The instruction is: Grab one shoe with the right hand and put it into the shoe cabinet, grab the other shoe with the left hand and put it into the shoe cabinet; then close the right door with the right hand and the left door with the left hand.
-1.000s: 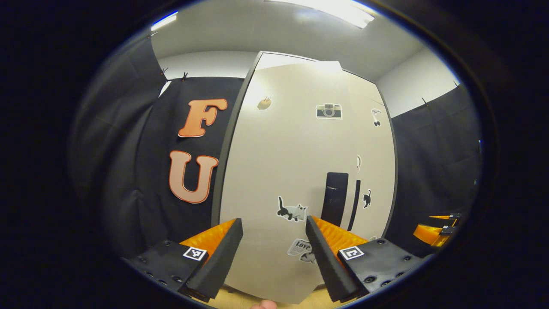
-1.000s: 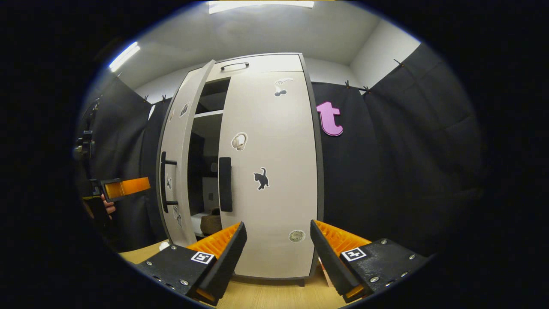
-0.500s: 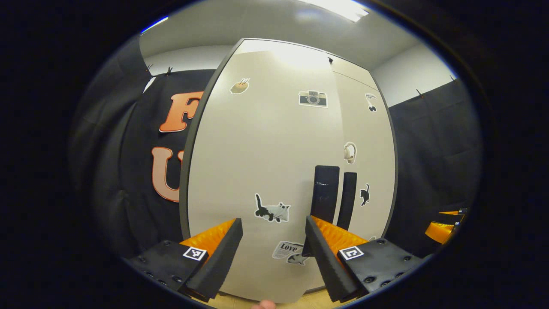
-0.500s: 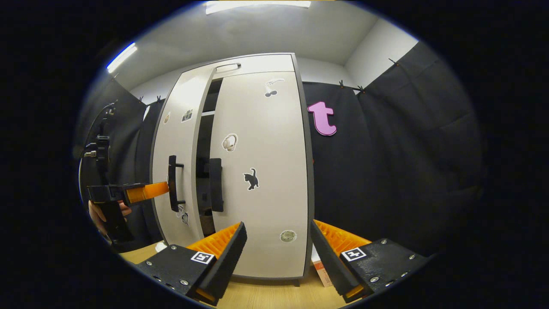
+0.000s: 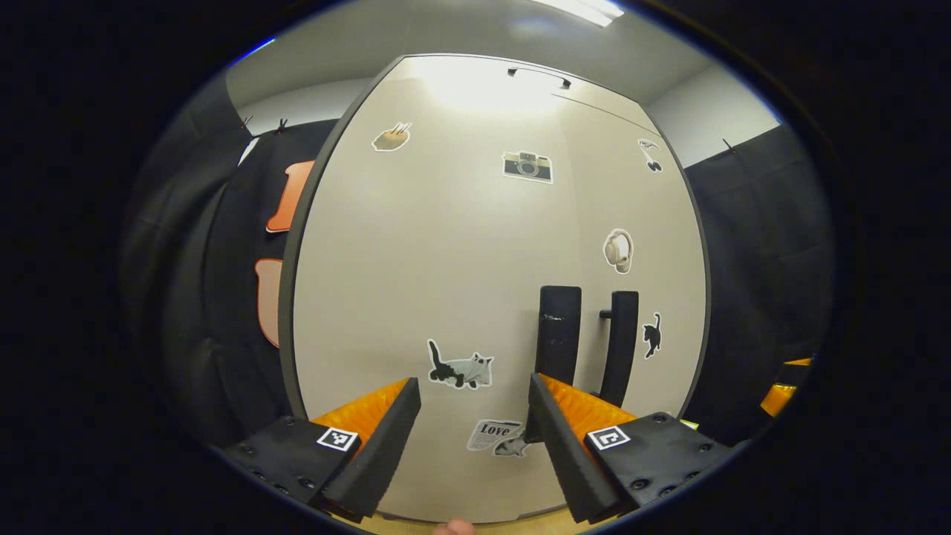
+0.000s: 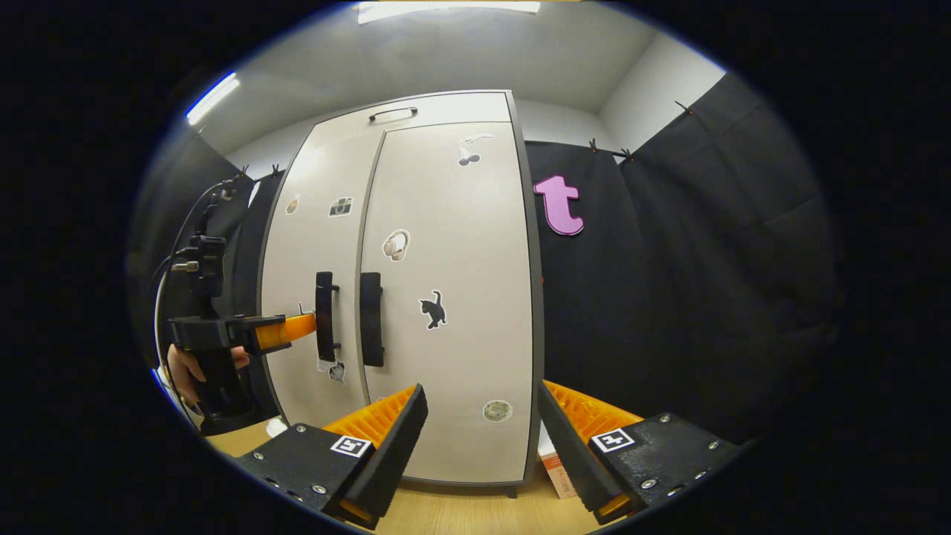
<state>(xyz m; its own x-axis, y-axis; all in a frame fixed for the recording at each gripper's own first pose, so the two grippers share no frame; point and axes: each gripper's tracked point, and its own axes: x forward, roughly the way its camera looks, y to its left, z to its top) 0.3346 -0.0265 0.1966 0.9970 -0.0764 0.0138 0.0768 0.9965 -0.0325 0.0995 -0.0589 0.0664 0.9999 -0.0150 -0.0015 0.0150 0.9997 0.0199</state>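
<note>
Pressing at the left door (image 6: 308, 297) at the frame's left, the left gripper (image 6: 301, 327) reaches rightward, jaws apart.

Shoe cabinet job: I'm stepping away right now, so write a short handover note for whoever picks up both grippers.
Left gripper: open, fingers against the left door, beside its handle.
Right gripper: open, holding nothing, back from the right door.
Shoe cabinet: both doors look flush shut; shoes out of sight.
Left to do: confirm the left door has seated, then withdraw.
</note>
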